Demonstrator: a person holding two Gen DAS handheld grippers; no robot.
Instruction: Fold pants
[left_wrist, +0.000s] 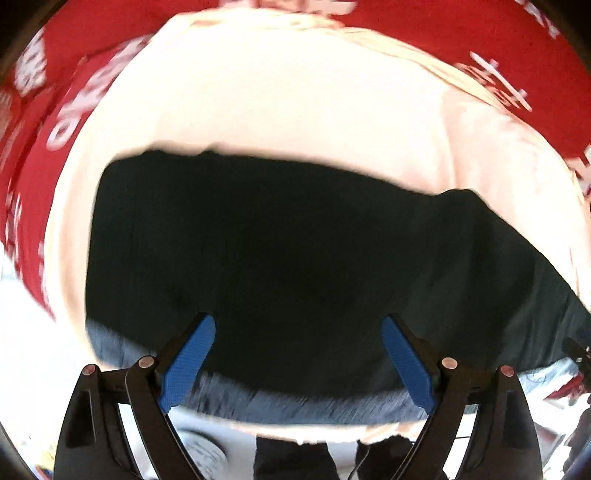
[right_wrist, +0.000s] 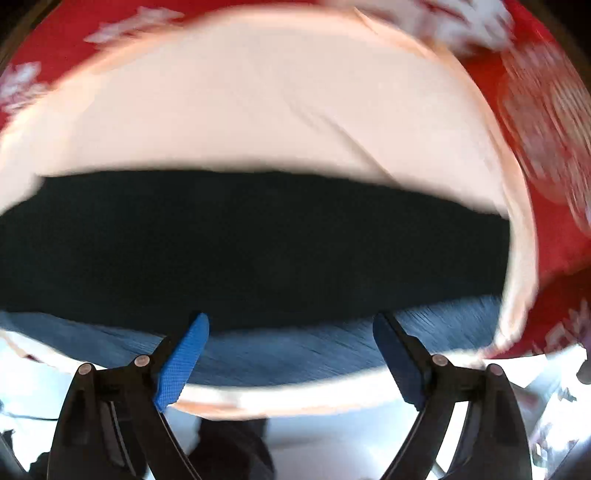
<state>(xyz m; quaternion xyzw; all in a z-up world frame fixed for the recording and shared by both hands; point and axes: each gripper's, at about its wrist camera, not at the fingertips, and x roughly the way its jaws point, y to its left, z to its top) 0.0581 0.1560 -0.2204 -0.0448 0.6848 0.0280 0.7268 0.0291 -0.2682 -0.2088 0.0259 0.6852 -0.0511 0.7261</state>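
The dark pants (left_wrist: 280, 266) lie folded flat on a cream cloth (left_wrist: 280, 99), with a lighter blue strip along their near edge. In the right wrist view the pants (right_wrist: 258, 251) stretch across the whole width. My left gripper (left_wrist: 297, 328) is open and empty, with its blue pads (left_wrist: 186, 365) over the near edge of the pants. My right gripper (right_wrist: 290, 325) is open and empty too, its pads (right_wrist: 181, 365) spread over the blue near strip. Both views are blurred by motion.
The cream cloth (right_wrist: 258, 110) lies on a red cover with white print (left_wrist: 461, 33) that wraps around its far and side edges (right_wrist: 546, 110). Below the table's near edge I see a bright floor (left_wrist: 33, 332) and dark shapes (left_wrist: 291, 458).
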